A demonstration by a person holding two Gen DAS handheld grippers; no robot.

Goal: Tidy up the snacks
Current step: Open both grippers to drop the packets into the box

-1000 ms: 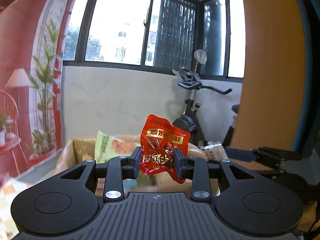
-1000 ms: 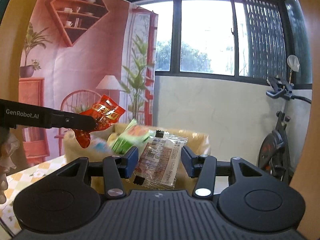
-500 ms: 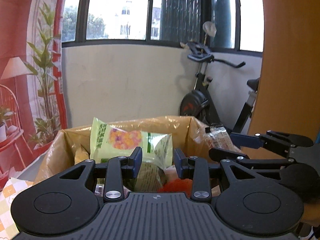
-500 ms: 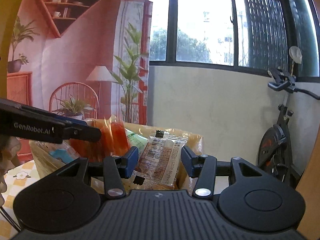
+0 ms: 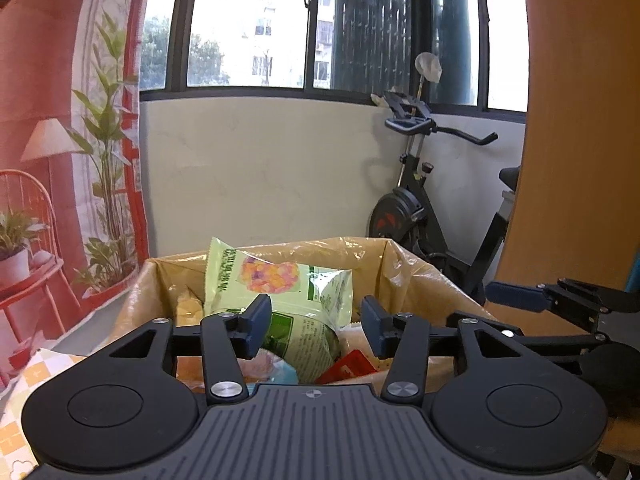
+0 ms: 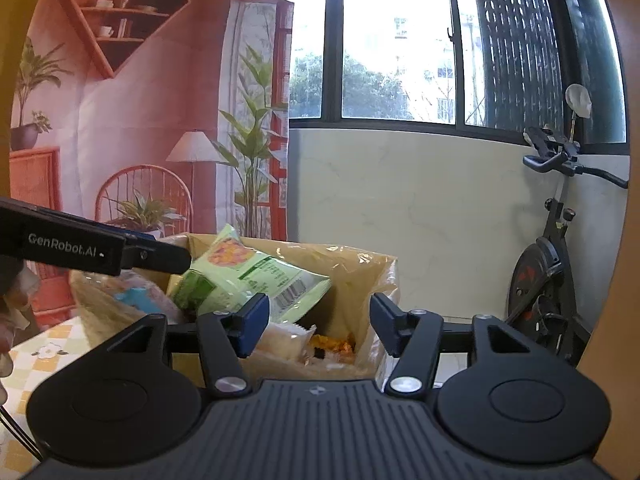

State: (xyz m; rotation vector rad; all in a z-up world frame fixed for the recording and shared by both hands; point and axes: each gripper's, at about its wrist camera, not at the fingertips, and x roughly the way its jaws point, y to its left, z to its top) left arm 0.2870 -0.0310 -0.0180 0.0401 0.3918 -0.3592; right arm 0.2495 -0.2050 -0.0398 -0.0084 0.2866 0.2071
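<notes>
Your left gripper hangs over the near edge of the plastic-lined cardboard box, and its jaws have just been opening; they stand apart with nothing pressed between them. Behind and below them the pale green snack bag stands tilted inside the box, and a red packet lies lower down among the other snacks, just under the gap between the jaws. Your right gripper is at the same box from the other side, and its jaws have likewise just been opening, parted and empty. Below them in the box lie a pale clear-wrapped packet and some orange snacks at the bottom. From the right wrist view the green bag leans across the box beside the tip of your left gripper. The box sits on a bench with a checked cloth.
</notes>
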